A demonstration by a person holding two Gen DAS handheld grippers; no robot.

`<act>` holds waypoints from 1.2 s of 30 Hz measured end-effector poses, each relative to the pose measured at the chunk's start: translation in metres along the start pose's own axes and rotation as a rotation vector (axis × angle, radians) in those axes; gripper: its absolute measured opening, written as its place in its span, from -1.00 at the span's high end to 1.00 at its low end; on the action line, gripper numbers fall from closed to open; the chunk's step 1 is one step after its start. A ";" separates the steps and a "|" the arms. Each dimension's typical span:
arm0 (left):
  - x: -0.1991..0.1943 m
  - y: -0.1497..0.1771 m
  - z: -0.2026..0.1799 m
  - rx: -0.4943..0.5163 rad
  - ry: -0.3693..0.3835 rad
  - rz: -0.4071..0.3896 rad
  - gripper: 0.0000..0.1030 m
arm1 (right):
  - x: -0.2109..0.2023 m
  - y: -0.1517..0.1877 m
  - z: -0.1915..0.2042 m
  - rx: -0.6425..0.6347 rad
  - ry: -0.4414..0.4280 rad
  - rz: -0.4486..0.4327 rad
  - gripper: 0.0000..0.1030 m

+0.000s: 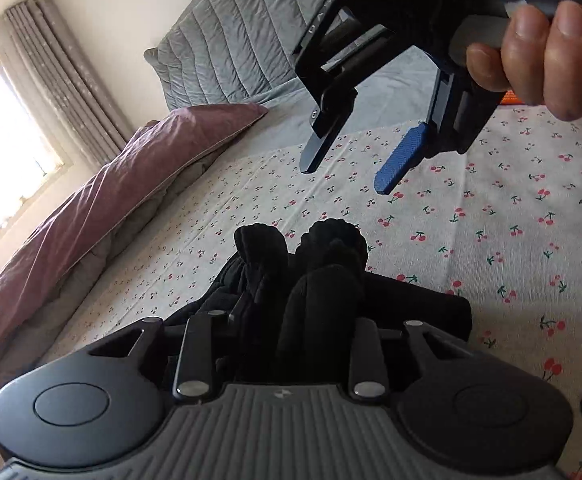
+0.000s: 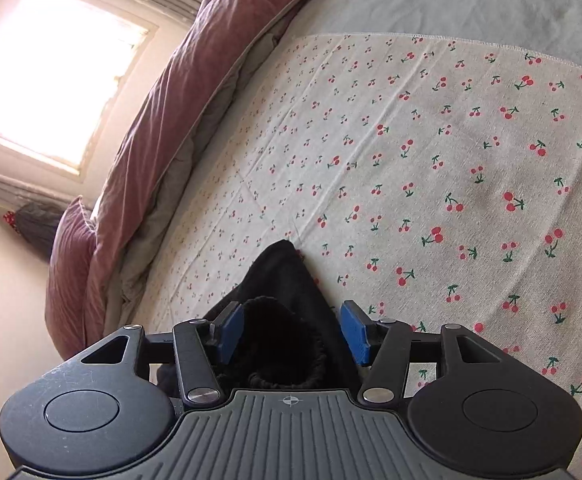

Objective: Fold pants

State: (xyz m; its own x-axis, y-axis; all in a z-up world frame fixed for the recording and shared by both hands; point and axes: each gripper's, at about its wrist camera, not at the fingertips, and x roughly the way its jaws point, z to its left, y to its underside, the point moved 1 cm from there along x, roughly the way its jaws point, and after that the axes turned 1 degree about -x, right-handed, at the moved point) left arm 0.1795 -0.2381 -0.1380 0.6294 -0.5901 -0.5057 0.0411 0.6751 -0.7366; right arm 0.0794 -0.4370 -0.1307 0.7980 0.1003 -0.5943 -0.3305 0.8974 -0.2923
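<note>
The black pants (image 1: 311, 276) are bunched in a dark heap on the cherry-print sheet (image 1: 491, 220). In the left wrist view the heap fills the space between my left gripper's jaws, and the fabric hides the fingertips. My right gripper (image 1: 345, 178) hangs in the air above the sheet beyond the pants, held by a hand (image 1: 547, 60), its blue pads (image 1: 397, 164) apart and empty. In the right wrist view the pants (image 2: 283, 320) lie below and between the spread blue pads (image 2: 353, 332) of the right gripper (image 2: 291, 332), with a black corner pointing away.
A mauve duvet (image 1: 103, 216) is rolled along the far side of the bed; it also shows in the right wrist view (image 2: 163, 128). A grey quilted headboard (image 1: 227, 48) stands behind. A bright window (image 2: 51, 72) with curtains (image 1: 67, 80) is at the left.
</note>
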 end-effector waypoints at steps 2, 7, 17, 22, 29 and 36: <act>0.000 0.004 0.002 0.005 0.020 0.011 0.43 | 0.005 0.001 -0.004 0.004 -0.015 0.040 -0.06; -0.016 0.008 -0.011 0.087 0.088 0.030 0.28 | 0.014 0.011 0.012 -0.089 -0.029 0.077 -0.26; -0.075 0.029 0.044 -0.208 0.345 -0.057 -0.03 | 0.065 0.052 0.064 -0.426 0.034 0.179 -0.24; -0.056 0.049 0.134 -0.614 0.255 -0.068 -0.05 | 0.054 0.064 0.080 -0.538 -0.020 0.107 0.58; 0.007 0.063 0.147 -0.733 0.130 0.171 0.22 | 0.058 0.066 0.087 -0.610 0.030 0.108 0.60; 0.017 0.037 0.167 -0.680 0.025 0.218 -0.19 | 0.064 0.076 0.073 -0.646 0.089 0.157 0.40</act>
State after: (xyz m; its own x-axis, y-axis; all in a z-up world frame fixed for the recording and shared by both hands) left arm 0.3210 -0.1490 -0.0991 0.5502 -0.4884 -0.6773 -0.5815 0.3580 -0.7305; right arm 0.1426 -0.3313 -0.1359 0.6806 0.1478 -0.7176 -0.6965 0.4347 -0.5710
